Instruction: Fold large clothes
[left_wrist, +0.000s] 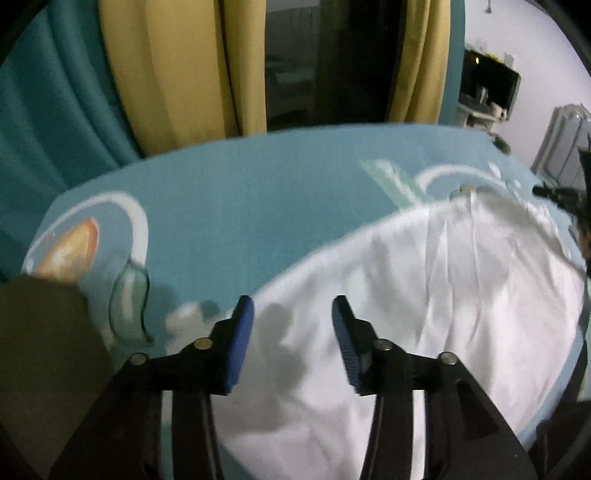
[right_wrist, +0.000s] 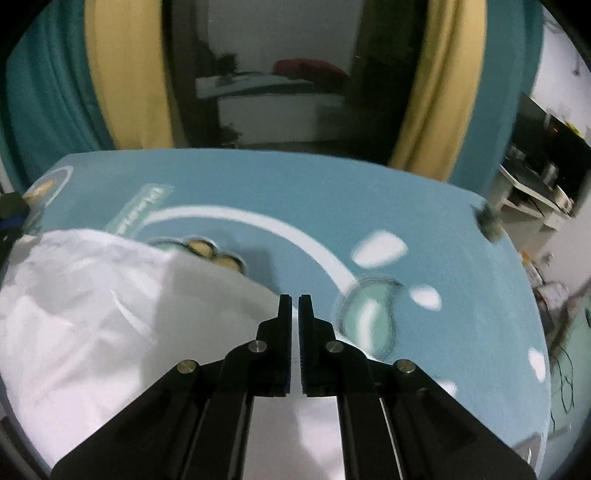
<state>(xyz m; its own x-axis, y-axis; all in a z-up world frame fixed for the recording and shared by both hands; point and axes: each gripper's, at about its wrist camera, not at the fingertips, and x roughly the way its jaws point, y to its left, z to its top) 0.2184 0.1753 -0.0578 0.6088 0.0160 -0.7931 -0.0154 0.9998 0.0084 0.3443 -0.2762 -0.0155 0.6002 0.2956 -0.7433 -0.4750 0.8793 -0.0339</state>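
A large white garment (left_wrist: 424, 288) lies spread on a teal printed bed sheet (left_wrist: 240, 192). My left gripper (left_wrist: 293, 314) is open, its blue-padded fingers (left_wrist: 242, 343) hovering over the garment's left edge. In the right wrist view the garment (right_wrist: 92, 302) fills the lower left. My right gripper (right_wrist: 294, 306) is nearly closed over the garment's right edge; white cloth shows in the narrow gap, but I cannot tell whether it is pinched. The right gripper also shows in the left wrist view (left_wrist: 561, 195) at the far right.
Yellow curtains (left_wrist: 177, 74) and teal curtains (left_wrist: 44, 103) hang behind the bed around a dark glass door (right_wrist: 277, 81). A TV stand with clutter (right_wrist: 535, 173) stands at the right. A dark brown object (left_wrist: 40, 350) sits at the left near my left gripper.
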